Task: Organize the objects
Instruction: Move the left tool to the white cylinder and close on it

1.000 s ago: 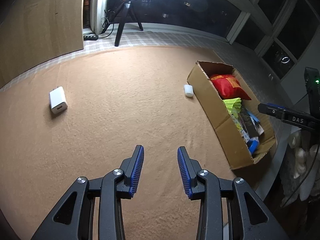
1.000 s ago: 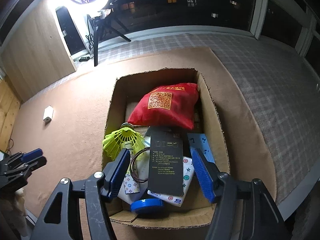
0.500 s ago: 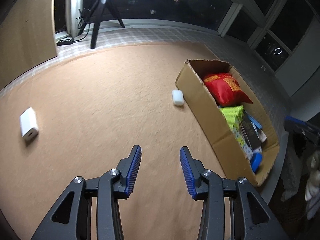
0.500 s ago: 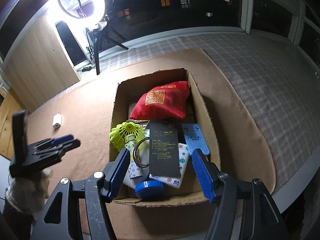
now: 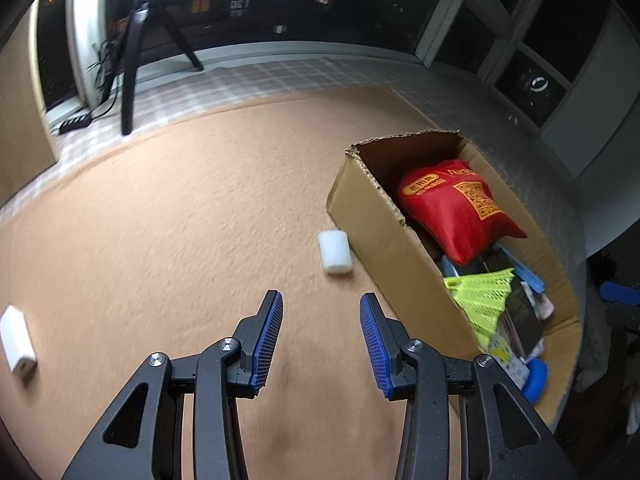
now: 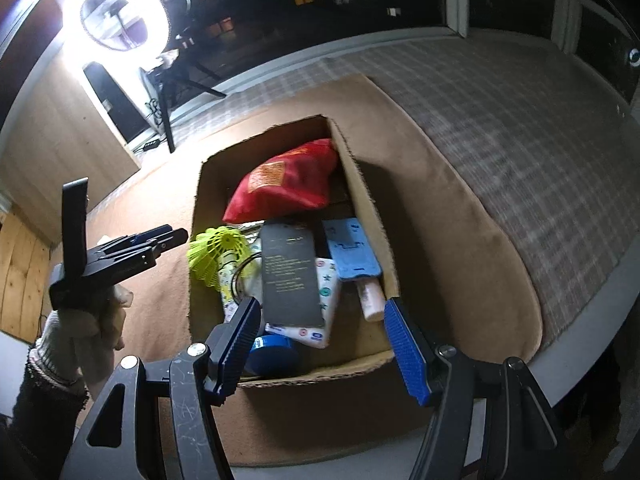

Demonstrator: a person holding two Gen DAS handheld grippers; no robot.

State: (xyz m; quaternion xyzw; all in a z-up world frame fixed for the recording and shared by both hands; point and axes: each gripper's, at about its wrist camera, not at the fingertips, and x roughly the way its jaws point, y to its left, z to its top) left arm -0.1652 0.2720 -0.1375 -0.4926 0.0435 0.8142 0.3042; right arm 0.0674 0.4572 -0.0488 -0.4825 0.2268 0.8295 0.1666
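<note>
Our left gripper (image 5: 320, 316), jaws wide and empty, has swung toward the small white rounded block (image 5: 335, 251) beside the brown cardboard box (image 5: 384, 236), probably our next pickup; right gripper (image 6: 320, 330) hovers wide.

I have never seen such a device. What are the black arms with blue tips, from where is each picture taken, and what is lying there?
Each picture comes from a camera mounted on a hand-held gripper, looking forward along its two blue-padded fingers. A person holds one gripper in each hand; there is no robot.

The left gripper is open and empty above a tan carpet. Ahead of it a small white block lies beside a cardboard box; a white charger lies far left.

The right gripper, also open and empty, looks down into the same box, which holds a red bag, a yellow-green shuttlecock, a black packet and smaller items. The left gripper also shows there, at left.
</note>
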